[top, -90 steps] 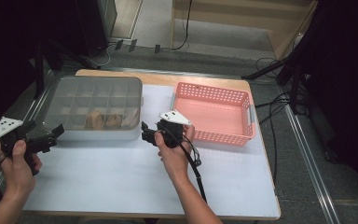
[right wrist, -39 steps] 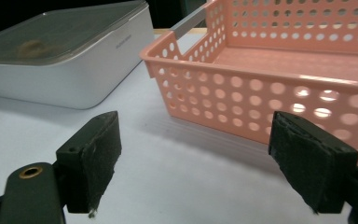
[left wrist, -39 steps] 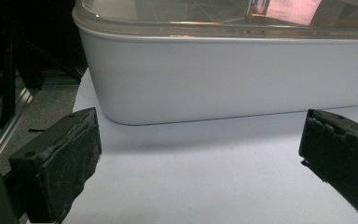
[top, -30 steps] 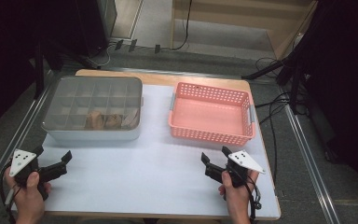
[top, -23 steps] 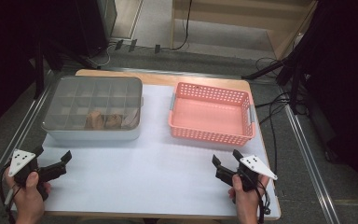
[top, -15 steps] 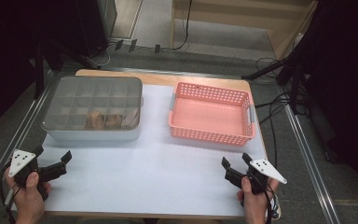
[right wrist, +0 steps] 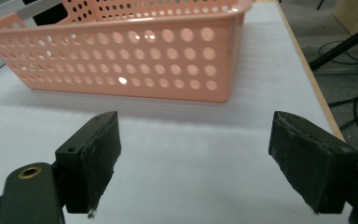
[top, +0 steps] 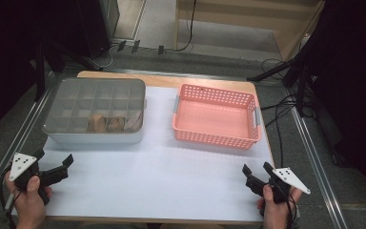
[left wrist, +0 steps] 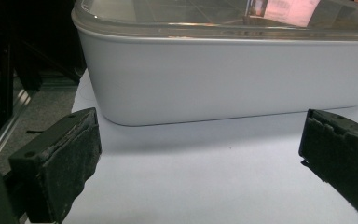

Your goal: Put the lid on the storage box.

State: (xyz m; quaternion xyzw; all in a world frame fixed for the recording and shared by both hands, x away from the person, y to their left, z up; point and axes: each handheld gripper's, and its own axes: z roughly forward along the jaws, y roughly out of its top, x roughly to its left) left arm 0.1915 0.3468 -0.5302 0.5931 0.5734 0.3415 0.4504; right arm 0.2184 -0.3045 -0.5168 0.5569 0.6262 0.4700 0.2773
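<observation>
The left gripper [top: 59, 168] has its jaws wide open and holds nothing. Straight ahead sits the grey box [left wrist: 223, 79] with its clear lid, long side facing it, near the bench's left edge. The right gripper [top: 253, 175], also open and empty, faces the pink basket [right wrist: 135, 60].

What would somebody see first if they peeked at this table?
Probably the bright pink basket, empty, at the table's back right. Left of it sits the grey box with a clear lid and compartments. At the near corners wait the left tongs and right tongs, both open.
</observation>
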